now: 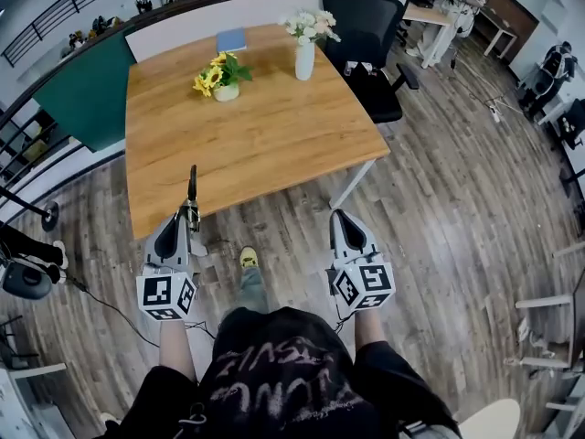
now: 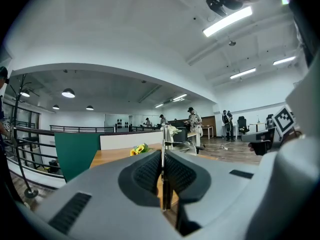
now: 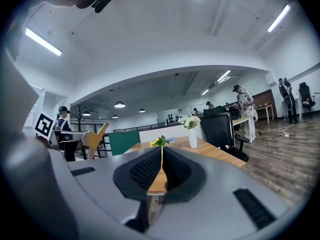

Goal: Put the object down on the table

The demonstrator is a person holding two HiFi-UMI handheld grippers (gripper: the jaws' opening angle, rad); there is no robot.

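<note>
Tightly, left tongs [image 1: 190, 212] pinch object [image 1: 192, 183]; right tongs [image 1: 336, 218] closed.

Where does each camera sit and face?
Head view: on the person's head, steeply down at the table; torso, left gripper, right gripper show.
Left gripper view: on the left gripper, level across the table; its jaws clamp a thin object.
Right gripper view: likewise on the right gripper; jaws shut, empty.
All share the white vase.

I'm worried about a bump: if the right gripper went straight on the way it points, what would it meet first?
The right gripper would probably first meet the near edge of the table, dead ahead. If it rides just above the top, which I cannot judge, the yellow flowers come next.
</note>
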